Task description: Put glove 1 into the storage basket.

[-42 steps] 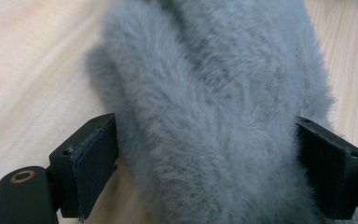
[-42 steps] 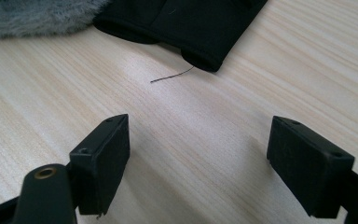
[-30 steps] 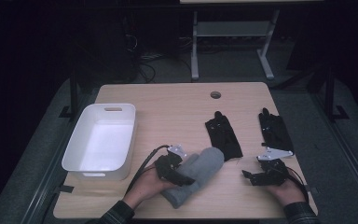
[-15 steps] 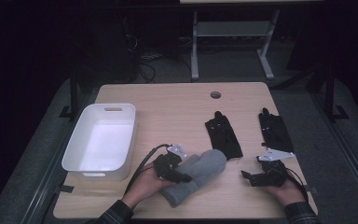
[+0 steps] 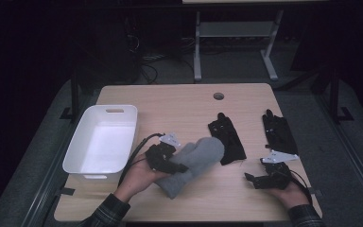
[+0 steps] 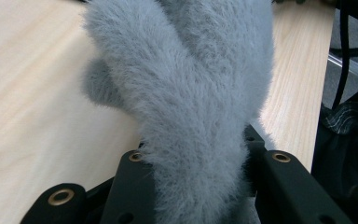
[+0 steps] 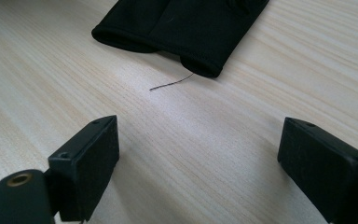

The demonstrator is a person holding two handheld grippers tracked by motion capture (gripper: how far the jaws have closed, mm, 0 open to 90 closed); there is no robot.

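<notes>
Left gripper (image 5: 166, 160) is clamped on the grey fuzzy mitten (image 5: 196, 162), which lies at the near middle of the wooden table (image 5: 179, 104); in the left gripper view the fur (image 6: 191, 93) covers the jaw tips, so the contact itself is hidden. Right gripper (image 5: 261, 178) sits at the near right with jaws wide apart and nothing between them. One black glove (image 5: 227, 138) lies just beyond it, its cuff (image 7: 177, 32) cut off at the top of the right gripper view, a second black glove (image 5: 278, 132) lies farther right, and a white bin (image 5: 103, 141) stands at the left.

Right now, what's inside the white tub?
The white tub looks empty: its pale floor shows bare in the high view. Its near wall hides a thin strip of floor along the front, so I can't check that bit.
</notes>
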